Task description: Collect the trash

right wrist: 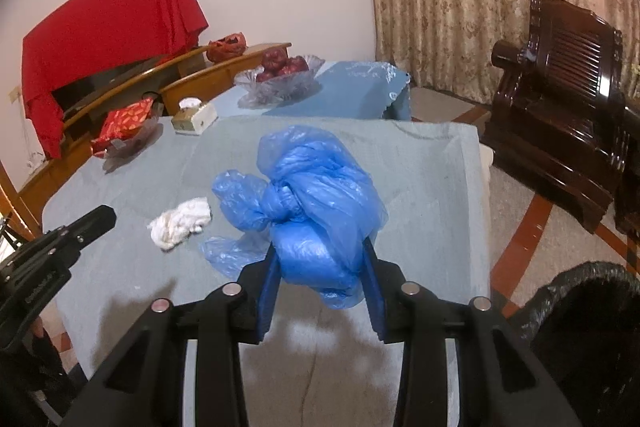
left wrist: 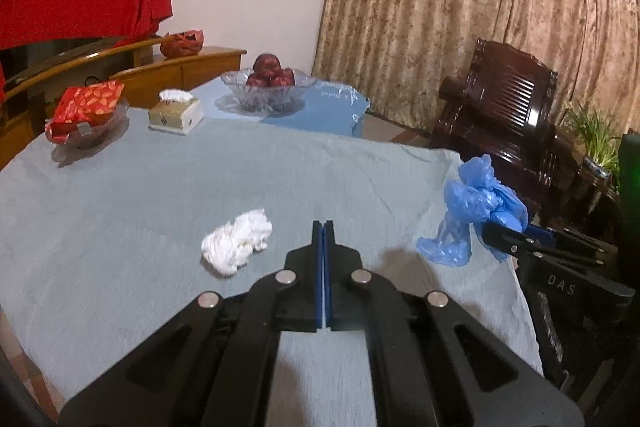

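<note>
One knotted blue plastic bag (right wrist: 320, 219) — crinkled, translucent — clamped in right gripper (right wrist: 320, 291); left gripper (left wrist: 323, 231) clenched empty.

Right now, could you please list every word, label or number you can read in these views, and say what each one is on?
"DAS": pale letters on the black body of the right hand-held gripper, seen in the left wrist view.
Pale lettering on the body of the left hand-held gripper, in the right wrist view: too blurred to read.
Tissue box and red packet: patterned, no readable text.
</note>
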Tool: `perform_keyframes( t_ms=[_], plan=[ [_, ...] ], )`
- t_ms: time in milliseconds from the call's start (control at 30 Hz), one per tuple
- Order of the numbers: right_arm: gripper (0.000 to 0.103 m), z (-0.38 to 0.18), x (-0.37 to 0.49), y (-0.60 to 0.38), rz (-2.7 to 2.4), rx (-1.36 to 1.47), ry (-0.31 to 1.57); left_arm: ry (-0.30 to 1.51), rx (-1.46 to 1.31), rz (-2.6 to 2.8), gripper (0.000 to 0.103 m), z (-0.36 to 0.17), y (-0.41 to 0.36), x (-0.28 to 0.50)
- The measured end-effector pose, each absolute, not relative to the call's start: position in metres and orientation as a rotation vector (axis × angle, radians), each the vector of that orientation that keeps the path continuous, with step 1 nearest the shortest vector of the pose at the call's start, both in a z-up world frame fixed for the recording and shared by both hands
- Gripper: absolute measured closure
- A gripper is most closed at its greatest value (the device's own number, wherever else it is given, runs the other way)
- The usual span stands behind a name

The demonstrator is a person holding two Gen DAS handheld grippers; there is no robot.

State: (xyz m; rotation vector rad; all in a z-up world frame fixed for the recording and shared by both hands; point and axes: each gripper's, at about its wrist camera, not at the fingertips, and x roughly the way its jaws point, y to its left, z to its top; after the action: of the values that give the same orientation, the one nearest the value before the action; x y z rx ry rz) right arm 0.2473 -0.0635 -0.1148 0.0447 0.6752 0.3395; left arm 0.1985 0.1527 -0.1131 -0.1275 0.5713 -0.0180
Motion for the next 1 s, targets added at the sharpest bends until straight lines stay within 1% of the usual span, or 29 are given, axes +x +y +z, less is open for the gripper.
perform_keyframes(
  t_ms=[100, 167, 233, 267, 367, 500, 633, 767, 800, 867, 933, 1000],
  plan=[
    [0.065, -0.120, 0.250, -0.065, 0.337, 0.050, 0.689, 0.591, -0.127, 0.002, 0.102, -0.123, 0.157, 0.203],
    [0.065, -0.123, 0.253, -0.063, 0.339, 0.047, 0.691, 0.597, -0.135, 0.026, 0.095, -0.129, 0.164, 0.208],
    [0.065, -0.126, 0.256, -0.060, 0.343, 0.044, 0.695, 0.616, -0.146, 0.045, 0.060, -0.137, 0.174, 0.217],
    [0.065, -0.130, 0.259, -0.057, 0.346, 0.042, 0.699, 0.616, -0.151, 0.068, 0.055, -0.141, 0.181, 0.221],
    [0.065, -0.141, 0.267, -0.044, 0.353, 0.032, 0.715, 0.636, -0.150, 0.107, 0.052, -0.153, 0.200, 0.236],
    [0.065, -0.155, 0.278, -0.027, 0.372, 0.023, 0.738, 0.682, -0.146, 0.140, 0.040, -0.172, 0.222, 0.257],
    [0.065, -0.163, 0.287, -0.012, 0.390, -0.002, 0.744, 0.726, -0.161, 0.148, 0.034, -0.189, 0.235, 0.275],
    [0.065, -0.168, 0.295, -0.001, 0.397, -0.018, 0.749, 0.768, -0.179, 0.148, 0.033, -0.203, 0.241, 0.289],
    [0.065, -0.169, 0.296, -0.001, 0.397, -0.018, 0.750, 0.784, -0.191, 0.139, 0.035, -0.205, 0.241, 0.293],
    [0.065, -0.170, 0.298, -0.002, 0.396, -0.018, 0.751, 0.807, -0.206, 0.118, 0.057, -0.209, 0.241, 0.299],
    [0.065, -0.170, 0.299, -0.004, 0.394, -0.015, 0.752, 0.809, -0.205, 0.095, 0.074, -0.209, 0.239, 0.303],
    [0.065, -0.170, 0.298, -0.006, 0.392, -0.011, 0.751, 0.794, -0.194, 0.092, 0.079, -0.206, 0.234, 0.301]
  ],
)
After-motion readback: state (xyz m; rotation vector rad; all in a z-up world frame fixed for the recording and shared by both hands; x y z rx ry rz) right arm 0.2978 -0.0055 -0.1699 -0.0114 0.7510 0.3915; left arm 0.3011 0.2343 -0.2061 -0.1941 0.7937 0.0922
